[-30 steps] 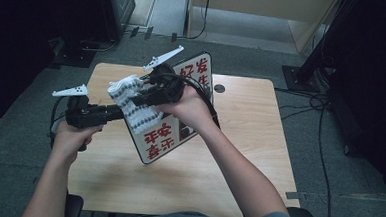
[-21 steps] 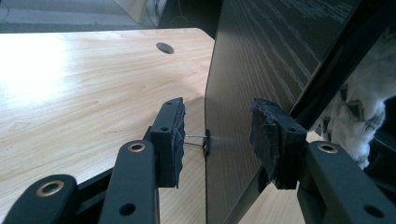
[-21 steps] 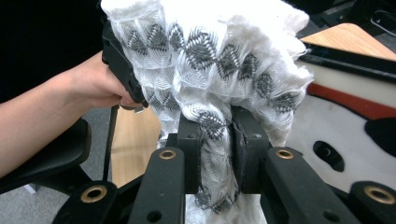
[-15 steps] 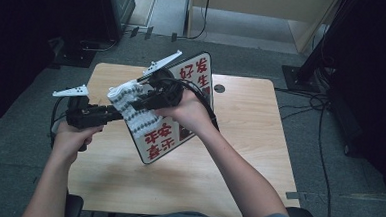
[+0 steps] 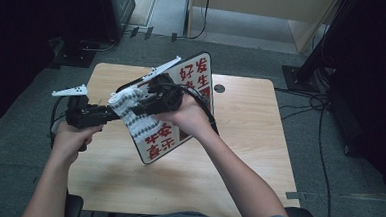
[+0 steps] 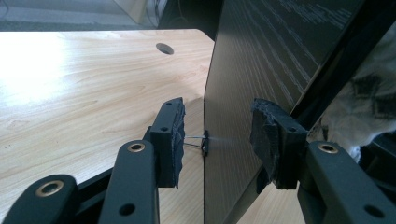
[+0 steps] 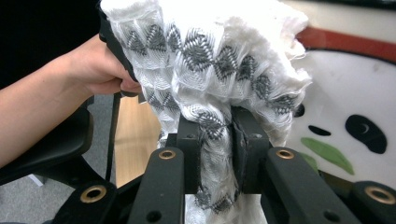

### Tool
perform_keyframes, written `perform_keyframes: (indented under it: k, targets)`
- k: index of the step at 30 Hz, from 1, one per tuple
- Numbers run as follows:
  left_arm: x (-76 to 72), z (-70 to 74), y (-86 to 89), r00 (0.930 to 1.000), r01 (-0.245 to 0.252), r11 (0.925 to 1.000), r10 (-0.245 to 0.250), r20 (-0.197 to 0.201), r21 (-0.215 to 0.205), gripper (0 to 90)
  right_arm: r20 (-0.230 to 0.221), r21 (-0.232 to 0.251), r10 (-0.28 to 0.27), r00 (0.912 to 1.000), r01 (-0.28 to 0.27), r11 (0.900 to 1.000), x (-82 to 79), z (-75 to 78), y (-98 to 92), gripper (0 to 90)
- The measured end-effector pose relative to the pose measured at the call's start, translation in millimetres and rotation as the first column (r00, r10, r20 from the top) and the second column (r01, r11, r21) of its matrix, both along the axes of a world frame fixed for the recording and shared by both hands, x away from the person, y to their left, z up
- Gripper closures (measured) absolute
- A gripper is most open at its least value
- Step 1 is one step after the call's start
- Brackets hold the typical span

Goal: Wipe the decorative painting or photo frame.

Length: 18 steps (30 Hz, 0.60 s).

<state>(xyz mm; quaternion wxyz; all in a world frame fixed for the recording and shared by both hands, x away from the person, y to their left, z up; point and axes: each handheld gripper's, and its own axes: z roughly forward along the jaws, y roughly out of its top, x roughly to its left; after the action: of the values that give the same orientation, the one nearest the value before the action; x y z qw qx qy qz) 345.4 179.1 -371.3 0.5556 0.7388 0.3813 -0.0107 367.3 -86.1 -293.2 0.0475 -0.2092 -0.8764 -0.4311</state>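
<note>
Closest to me, my right tongs (image 7: 215,135) are squeezed narrow on a bunched cloth (image 7: 205,46), white with grey zigzag bands. It is pinched low down, so the loose bulk billows above the jaws as a soft pad, which I judge is how I want it for wiping. Just beyond that wad, and touching it as far as I can tell, is the face of the board (image 7: 345,93), tipped up toward these tongs so the cloth can press flat against it. On the part past the jaws I see a cartoon panda face with a green leaf shape and a red band above it. My left tongs (image 6: 215,135) come at the same board from its other side. They stand about half wide and straddle its thin edge, with the dark back of the board running away between the pads. The pad (image 6: 170,135) on the table side stands clear of the edge, so I take this as a steadying fence rather than a clamp. A small black clip (image 6: 204,145) sits on that edge between the jaws. Beyond the left tongs the pale wooden table (image 6: 84,74) stretches out to a round cable hole (image 6: 164,48). From above, the board's face carries large red characters. I can read 好, 发 and 生 at the end farthest from both tongs, while those nearer are turned over and I cannot be sure of them.
</note>
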Motion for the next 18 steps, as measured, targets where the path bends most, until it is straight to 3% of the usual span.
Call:
perform_keyframes:
  k: [12, 18]
  targets:
    - [-2.3, 1.0, 0.2, 0.9992, -0.001, 1.0000, 0.001, 0.039, 0.003, 60.6, -0.020, -0.007, 0.003, 0.9998, -0.003, 1.000, -1.9, -11.9, -0.8, 75.9]
    - [-2.0, 1.0, -0.2, 0.9993, -0.002, 0.9999, 0.002, 0.037, 0.014, 61.9, -0.033, -0.013, 0.002, 0.9995, -0.002, 1.000, -2.8, -19.1, -1.5, 75.9]
